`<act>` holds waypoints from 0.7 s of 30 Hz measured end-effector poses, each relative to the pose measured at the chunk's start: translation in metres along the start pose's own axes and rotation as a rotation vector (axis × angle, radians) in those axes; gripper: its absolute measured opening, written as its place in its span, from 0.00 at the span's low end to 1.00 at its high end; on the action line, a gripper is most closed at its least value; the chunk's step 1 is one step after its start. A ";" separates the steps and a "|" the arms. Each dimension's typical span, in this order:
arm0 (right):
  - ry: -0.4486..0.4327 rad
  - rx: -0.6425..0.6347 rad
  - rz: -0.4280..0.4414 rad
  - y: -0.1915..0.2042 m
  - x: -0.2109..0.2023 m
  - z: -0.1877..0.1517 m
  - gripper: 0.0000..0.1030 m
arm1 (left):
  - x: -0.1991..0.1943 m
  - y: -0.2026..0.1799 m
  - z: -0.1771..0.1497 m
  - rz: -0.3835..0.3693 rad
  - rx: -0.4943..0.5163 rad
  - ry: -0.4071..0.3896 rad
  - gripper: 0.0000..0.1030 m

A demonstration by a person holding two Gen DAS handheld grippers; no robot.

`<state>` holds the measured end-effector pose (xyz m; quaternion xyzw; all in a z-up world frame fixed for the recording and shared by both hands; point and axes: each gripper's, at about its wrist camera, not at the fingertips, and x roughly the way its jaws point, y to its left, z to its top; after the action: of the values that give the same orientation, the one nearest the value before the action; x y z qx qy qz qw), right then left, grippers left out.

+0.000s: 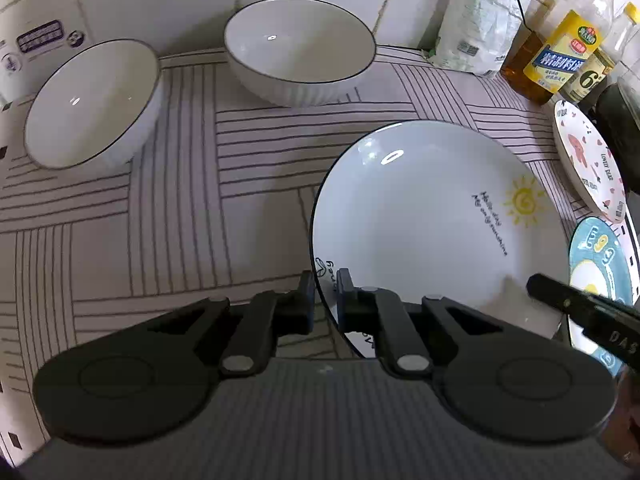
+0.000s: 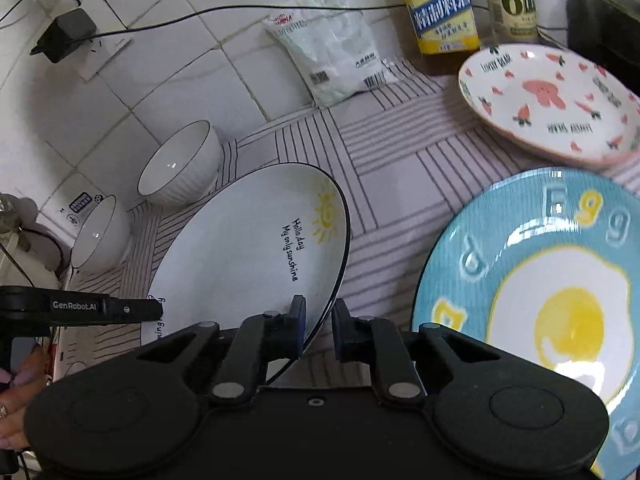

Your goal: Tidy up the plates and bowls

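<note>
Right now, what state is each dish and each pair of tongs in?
Sun plate: gripped at both edges.
Left tongs: shut on its rim.
Right tongs: shut on its opposite rim.
Two white bowls: empty, unstacked.
Egg plate: empty.
Strawberry plate: empty.

Glossy glazed ceramic throughout: white sun plate [image 1: 432, 216], blue egg plate [image 2: 532, 280] at lower right, pink-patterned plate [image 2: 548, 100] at upper right, and two ribbed white bowls [image 1: 300, 48] at upper left, all catching highlights. Matt woven-looking striped mat [image 1: 160, 220] beneath. Matt black plastic gripper arms [image 1: 324, 304] with dull metal pins. Crinkled shiny plastic bag [image 2: 336, 60] against smooth, satin wall tiles [image 2: 160, 80].
</note>
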<state>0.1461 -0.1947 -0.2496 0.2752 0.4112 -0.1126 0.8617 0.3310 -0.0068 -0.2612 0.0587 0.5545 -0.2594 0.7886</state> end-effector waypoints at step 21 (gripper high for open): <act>-0.064 -0.115 -0.024 -0.036 0.025 0.069 0.17 | 0.035 -0.053 0.053 0.021 0.101 -0.018 0.11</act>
<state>0.1919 -0.2630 -0.2474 0.2166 0.3925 -0.1076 0.8874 0.3594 -0.0847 -0.2625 0.1017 0.5329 -0.2791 0.7923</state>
